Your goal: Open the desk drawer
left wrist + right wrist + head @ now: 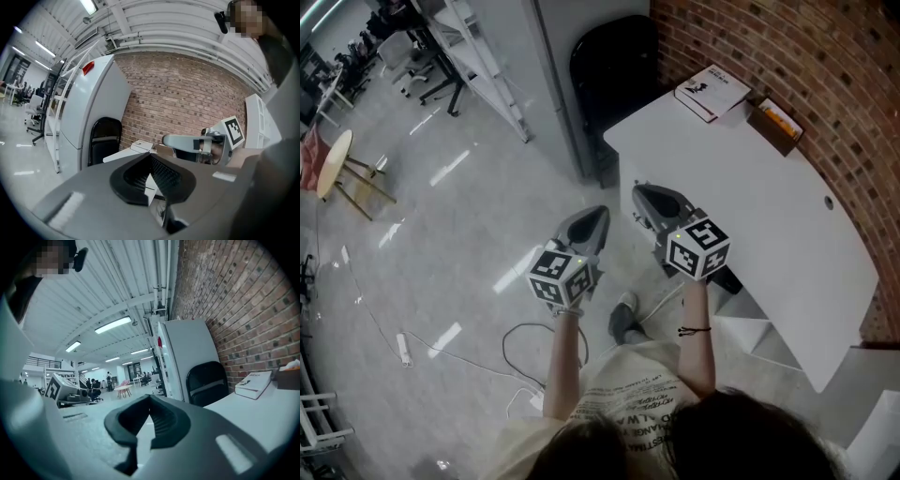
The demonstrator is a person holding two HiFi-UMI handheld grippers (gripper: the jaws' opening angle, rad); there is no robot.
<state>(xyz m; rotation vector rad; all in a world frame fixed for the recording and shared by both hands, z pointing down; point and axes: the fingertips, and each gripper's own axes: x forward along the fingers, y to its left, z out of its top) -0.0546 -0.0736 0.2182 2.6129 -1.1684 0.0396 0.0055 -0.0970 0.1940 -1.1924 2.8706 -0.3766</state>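
Observation:
A white desk [750, 187] stands along the brick wall at the right. Its front edge faces me and no drawer front shows clearly. A white unit [748, 330] sits below the near part of the desk. My right gripper [639, 190] hovers at the desk's front edge, its jaws together and empty; its own view [149, 398] looks level along the desk top [253, 408]. My left gripper [600, 212] hangs beside it over the floor, its jaws closed on nothing. The left gripper view [150, 157] shows the right gripper [187, 140] to its right.
A book [712, 91] and a brown box [775, 125] lie at the desk's far end. A black chair [614, 66] stands beyond it beside a tall white cabinet [89, 108]. A cable [534, 337] and the person's shoe [625, 317] are on the floor below.

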